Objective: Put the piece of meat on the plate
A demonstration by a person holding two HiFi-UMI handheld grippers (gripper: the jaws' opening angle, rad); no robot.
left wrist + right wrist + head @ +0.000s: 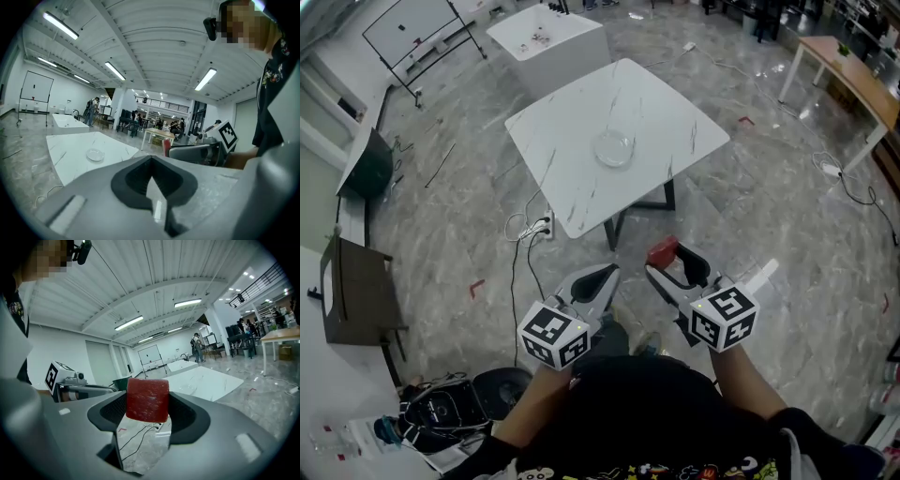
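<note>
My right gripper [667, 260] is shut on a red cube of meat [662, 251], held in the air over the floor, short of the table. In the right gripper view the piece of meat [147, 399] is squeezed between the two black pads. A clear glass plate [614, 147] sits near the middle of the white marble table [572, 141], well ahead of both grippers. The left gripper [602, 277] hangs beside the right one, shut with nothing in it. From the left gripper view, the plate [95, 154] lies ahead to the left.
A white block-shaped counter [548, 37] stands behind the table, with a whiteboard [417, 28] at the far left. A wooden table [853, 75] is at the right. Cables and a power strip [530, 228] lie by the table's near corner. A dark cabinet [361, 291] stands at my left.
</note>
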